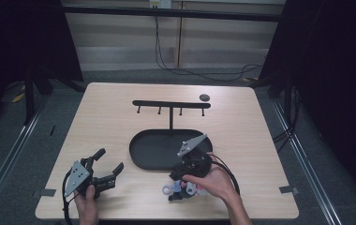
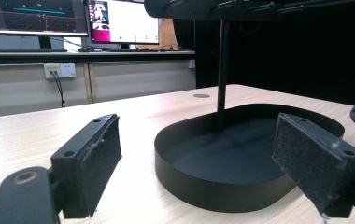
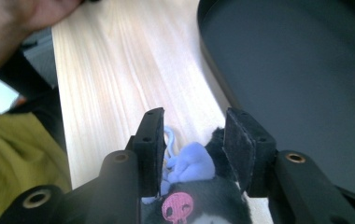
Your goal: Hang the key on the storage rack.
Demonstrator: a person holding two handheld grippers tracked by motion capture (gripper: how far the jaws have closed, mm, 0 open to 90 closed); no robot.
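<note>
Left claw (image 1: 108, 165), held low over the tabletop (image 1: 101, 117) at its near left, jaws spread wide and holding nothing. Centre: black oval tray (image 1: 150, 152) with its hook stand (image 1: 170, 104). Right claw (image 3: 192, 149), near edge, jaws narrowed around a black plush keychain toy (image 3: 199, 198) lying just beside the tray.

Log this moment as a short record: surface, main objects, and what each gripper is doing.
surface: light wooden table
stand: black oval tray with a post and hook bar above it
small item: dark disc at the far side of the table
toy: black plush keychain with lilac clip, near edge beside the tray
left gripper: jaws open, nothing between them, pointing at the tray
right gripper: jaws around the plush, grip unclear
</note>
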